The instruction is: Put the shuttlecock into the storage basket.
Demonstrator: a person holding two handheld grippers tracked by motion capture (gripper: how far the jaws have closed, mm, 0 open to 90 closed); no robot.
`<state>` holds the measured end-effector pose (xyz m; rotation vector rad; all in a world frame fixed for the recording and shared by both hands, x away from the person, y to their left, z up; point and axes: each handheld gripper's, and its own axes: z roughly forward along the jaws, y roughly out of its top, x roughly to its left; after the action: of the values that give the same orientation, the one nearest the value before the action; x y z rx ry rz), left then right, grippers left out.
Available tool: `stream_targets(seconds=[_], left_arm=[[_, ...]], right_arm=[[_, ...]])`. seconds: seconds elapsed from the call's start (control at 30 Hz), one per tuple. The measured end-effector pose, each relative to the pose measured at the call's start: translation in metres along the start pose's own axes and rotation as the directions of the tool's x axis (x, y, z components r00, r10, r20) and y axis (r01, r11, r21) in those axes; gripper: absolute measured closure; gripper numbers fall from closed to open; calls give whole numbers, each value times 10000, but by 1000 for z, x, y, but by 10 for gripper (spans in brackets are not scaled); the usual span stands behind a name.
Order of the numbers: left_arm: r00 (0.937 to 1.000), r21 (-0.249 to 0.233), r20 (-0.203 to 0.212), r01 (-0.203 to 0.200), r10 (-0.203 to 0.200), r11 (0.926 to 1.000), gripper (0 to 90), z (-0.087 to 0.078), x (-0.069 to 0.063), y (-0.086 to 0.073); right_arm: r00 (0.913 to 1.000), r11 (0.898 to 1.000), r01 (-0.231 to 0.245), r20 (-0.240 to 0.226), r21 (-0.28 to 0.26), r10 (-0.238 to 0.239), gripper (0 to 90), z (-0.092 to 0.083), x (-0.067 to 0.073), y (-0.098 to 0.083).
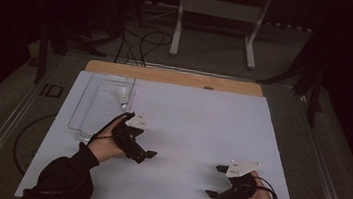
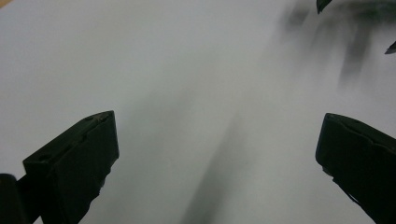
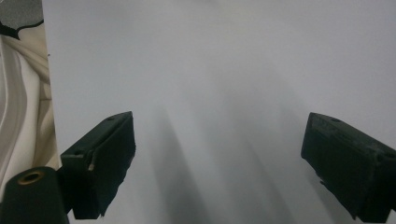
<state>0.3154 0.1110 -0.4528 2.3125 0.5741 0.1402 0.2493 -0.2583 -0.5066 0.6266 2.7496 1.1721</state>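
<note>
The white bench [image 1: 201, 132] carries a clear tray [image 1: 94, 104] at 10 o'clock, and in it, against its right wall, lies a small white tube [image 1: 124, 97]. The left tongs [image 1: 144, 154] hover near the tray's near corner, jaws wide, pointing toward 3 o'clock; they need to turn toward 12 and drop over the wall. The right tongs [image 1: 216, 181], at 5 o'clock, gape wide, holding nothing, well apart. Only the tray's wall obstructs.

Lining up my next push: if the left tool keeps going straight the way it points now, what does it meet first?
Likely the right tool: the left tool, jaws open and empty, points across the bare white sheet toward it. Depth is unclear.
</note>
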Motion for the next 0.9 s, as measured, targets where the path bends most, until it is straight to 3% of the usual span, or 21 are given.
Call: stream_targets(seconds=[0.33, 0.67, 0.9], left_arm=[[9997, 148, 235, -15, 12, 9999, 0, 7, -6, -14], [9995, 6, 324, -58, 57, 10000, 1, 2, -10, -29], [9990, -68, 428, 152, -149, 9999, 1, -2, -11, -41]], right_arm=[[10000, 10000, -34, -6, 61, 34, 101, 0, 0, 0], [10000, 10000, -33, 19, 79, 32, 101, 0, 0, -1], [10000, 9999, -12, 28, 143, 12, 101, 0, 0, -1]])
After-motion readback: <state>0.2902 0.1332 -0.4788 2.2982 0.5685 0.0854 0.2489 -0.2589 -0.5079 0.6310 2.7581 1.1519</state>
